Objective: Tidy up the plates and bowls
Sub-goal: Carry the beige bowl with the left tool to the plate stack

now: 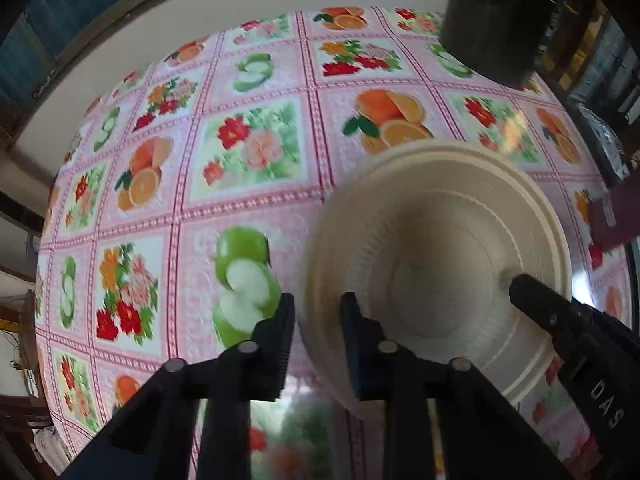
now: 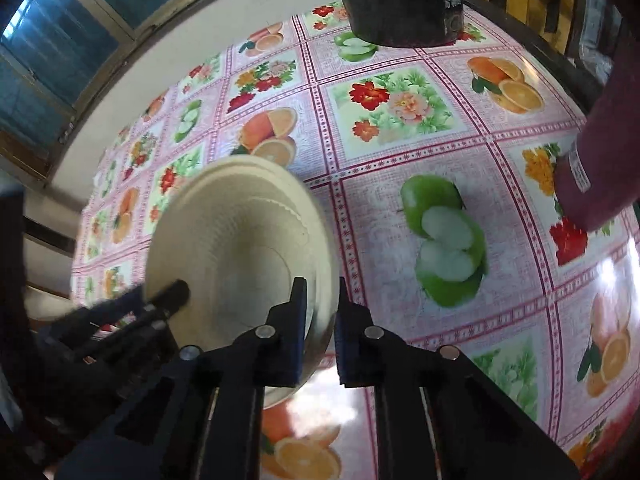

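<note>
Cream ribbed disposable bowls [image 1: 436, 264], nested: light, thin, flexible, crush-prone. Rim pinched by left gripper [image 1: 318, 312] and right gripper [image 2: 322, 300]; opposite edges, gentle pressure advised.

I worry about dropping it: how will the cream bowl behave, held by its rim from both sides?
The bowl looks thin-walled with ribbed sides, so probably light and a little flexible. The left gripper and right gripper each pinch only the rim, so it may slip or tilt if one loosens. Its surface looks smooth, perhaps slippery.
</note>
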Action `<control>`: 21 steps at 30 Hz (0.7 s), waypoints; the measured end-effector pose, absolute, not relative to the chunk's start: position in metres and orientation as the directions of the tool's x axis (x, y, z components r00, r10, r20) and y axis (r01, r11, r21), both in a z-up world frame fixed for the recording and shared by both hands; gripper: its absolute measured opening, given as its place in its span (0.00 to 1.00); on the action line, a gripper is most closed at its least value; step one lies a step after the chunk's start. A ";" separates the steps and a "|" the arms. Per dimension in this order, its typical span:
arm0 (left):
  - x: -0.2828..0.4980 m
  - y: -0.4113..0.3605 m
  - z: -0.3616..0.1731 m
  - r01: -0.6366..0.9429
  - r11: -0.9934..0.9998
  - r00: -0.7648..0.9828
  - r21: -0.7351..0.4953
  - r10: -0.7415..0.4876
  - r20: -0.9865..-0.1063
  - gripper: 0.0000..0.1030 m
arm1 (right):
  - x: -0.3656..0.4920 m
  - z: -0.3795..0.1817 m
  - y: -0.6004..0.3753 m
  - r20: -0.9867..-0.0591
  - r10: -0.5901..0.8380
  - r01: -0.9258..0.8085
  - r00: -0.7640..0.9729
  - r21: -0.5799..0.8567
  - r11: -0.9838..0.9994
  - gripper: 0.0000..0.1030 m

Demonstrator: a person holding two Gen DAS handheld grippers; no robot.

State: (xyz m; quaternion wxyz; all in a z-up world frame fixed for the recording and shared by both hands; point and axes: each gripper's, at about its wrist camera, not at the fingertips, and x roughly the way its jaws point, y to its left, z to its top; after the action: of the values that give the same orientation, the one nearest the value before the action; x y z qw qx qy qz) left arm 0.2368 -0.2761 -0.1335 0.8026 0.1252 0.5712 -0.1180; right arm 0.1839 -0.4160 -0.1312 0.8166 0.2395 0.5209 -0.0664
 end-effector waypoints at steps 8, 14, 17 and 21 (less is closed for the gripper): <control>0.166 -0.258 -0.119 0.373 0.926 0.377 0.059 -0.093 -0.922 0.21 | 0.126 -0.126 -0.403 -0.895 0.151 0.371 0.419 0.321 0.871 0.11; 0.112 -0.231 -0.084 0.384 0.921 0.469 0.062 -0.137 -0.873 0.20 | 0.074 -0.102 -0.382 -0.870 0.149 0.347 0.470 0.337 0.875 0.11; 0.089 -0.208 -0.065 0.371 0.927 0.507 0.056 -0.151 -0.849 0.19 | 0.051 -0.084 -0.363 -0.853 0.148 0.317 0.500 0.339 0.886 0.11; 0.060 -0.171 -0.045 0.339 0.940 0.538 0.033 -0.165 -0.827 0.19 | 0.025 -0.060 -0.332 -0.832 0.156 0.267 0.533 0.340 0.902 0.11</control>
State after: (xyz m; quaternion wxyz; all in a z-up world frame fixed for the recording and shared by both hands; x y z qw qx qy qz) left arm 0.0596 -0.1708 -0.0452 0.8716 0.0952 0.4586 -0.1446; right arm 0.0253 -0.3320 -0.0605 0.8474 0.2194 0.4823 -0.0329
